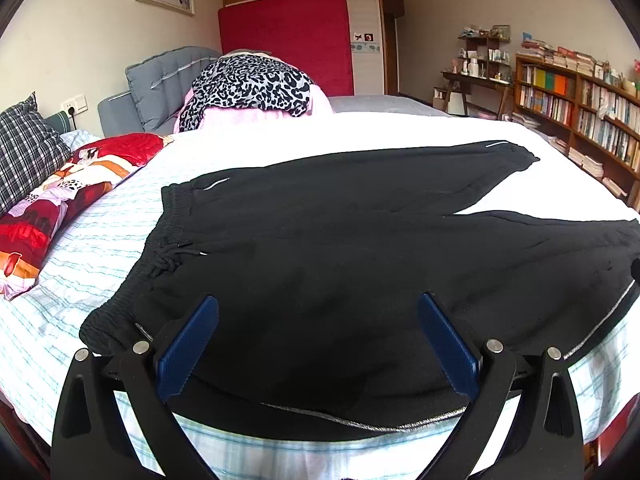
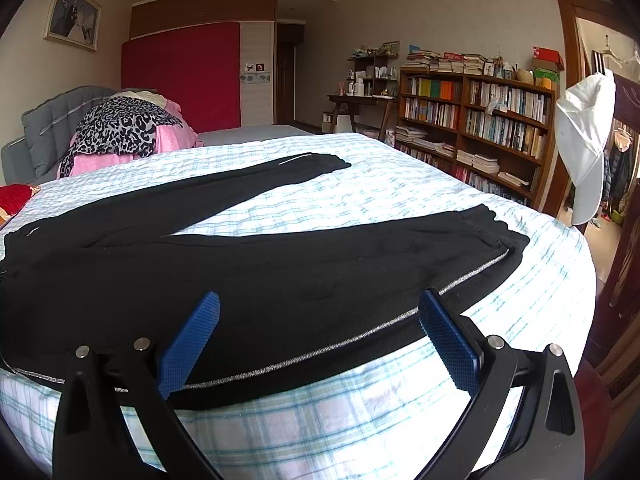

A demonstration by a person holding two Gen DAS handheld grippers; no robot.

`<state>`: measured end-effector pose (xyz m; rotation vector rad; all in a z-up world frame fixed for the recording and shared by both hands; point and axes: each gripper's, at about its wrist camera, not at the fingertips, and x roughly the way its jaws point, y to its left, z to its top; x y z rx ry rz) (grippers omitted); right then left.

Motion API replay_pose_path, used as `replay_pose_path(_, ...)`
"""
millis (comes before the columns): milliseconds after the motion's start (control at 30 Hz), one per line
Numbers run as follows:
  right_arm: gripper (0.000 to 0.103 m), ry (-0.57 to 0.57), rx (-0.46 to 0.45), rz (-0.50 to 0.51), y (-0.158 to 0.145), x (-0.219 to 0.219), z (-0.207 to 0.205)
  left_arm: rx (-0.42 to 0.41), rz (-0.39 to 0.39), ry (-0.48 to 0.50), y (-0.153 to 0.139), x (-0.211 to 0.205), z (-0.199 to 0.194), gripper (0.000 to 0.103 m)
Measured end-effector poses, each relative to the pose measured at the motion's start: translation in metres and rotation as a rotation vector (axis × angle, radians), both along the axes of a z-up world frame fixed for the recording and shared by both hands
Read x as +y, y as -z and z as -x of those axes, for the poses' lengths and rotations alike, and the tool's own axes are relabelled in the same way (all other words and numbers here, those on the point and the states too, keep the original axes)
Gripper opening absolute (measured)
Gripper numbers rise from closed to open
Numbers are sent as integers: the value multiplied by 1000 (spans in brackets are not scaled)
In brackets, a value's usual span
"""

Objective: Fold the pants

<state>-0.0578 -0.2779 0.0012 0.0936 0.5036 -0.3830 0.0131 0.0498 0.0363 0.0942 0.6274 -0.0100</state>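
Black pants (image 1: 340, 248) lie spread flat on a bed with a white and teal checked sheet (image 1: 88, 248), waistband with drawstring (image 1: 168, 256) at the left, two legs splayed to the right. My left gripper (image 1: 318, 312) is open, hovering over the near hip area by the near edge. In the right wrist view the pants (image 2: 280, 264) show a silver side stripe (image 2: 360, 336) along the near leg. My right gripper (image 2: 320, 312) is open above that near leg, empty.
A red patterned pillow (image 1: 60, 200) and a plaid pillow (image 1: 24, 148) lie at the left. A leopard-print and pink pile (image 1: 256, 88) sits at the bed's far side. A bookshelf (image 2: 480, 120) stands at the right, and a white cap (image 2: 584, 140) hangs near the door.
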Motion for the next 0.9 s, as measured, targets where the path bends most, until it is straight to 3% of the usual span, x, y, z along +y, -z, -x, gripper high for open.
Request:
replay_pose_path(267,100,-55,-33,27,-25,7,-33,-23,18,-77,-29,42,-41,98)
replay_pose_path(500,100,-98,6,9,-22,14,-73,0,5,-173,-42,88,-100,98)
replay_pose_path(700,100,-129,49,3,-15,25,-106,68,-3,-203,-31,120,-156,98)
replay_pose_path(900,100,-154,82,3,-9,38,-136,186,12,-207,-2,155,-216,98)
